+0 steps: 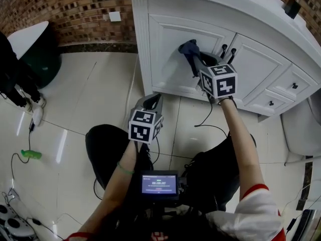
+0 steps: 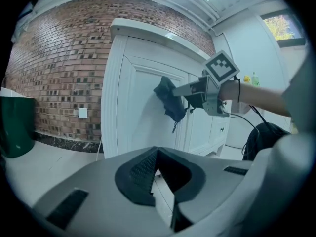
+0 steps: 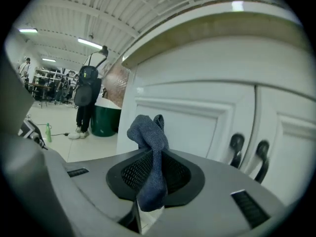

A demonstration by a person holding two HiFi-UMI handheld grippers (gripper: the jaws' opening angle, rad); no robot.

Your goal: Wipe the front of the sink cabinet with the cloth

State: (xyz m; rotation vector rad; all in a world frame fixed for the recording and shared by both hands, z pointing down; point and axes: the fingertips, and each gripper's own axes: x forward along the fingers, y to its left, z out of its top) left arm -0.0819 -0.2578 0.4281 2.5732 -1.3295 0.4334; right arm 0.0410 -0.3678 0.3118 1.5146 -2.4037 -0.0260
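**Cloth held up to the cabinet door**

Closest to the head camera is a small black box with a lit blue screen (image 1: 159,184), down by the person's chest. Under it all lies a shiny floor of white tiles (image 1: 85,99). Behind is a wall of brown bricks (image 1: 75,9). The big white wooden sink cabinet (image 1: 170,49) stands against that wall. A dark green bin (image 1: 37,59) sits well off to the cabinet's left.

The right gripper (image 1: 196,67) is stretched out to the cabinet. Its jaws are squeezed tight on a dark blue-grey cloth (image 3: 150,142). The cloth sticks out past the jaw tips in a crumpled bunch, and that bunch is up against the flat panel of the left door. Two black door handles (image 3: 237,144) sit just to the right of it, where the two doors meet.

The left gripper (image 1: 153,100) hangs lower, near the bottom left corner of the cabinet and not touching it. Its jaws are closed together with nothing between them.
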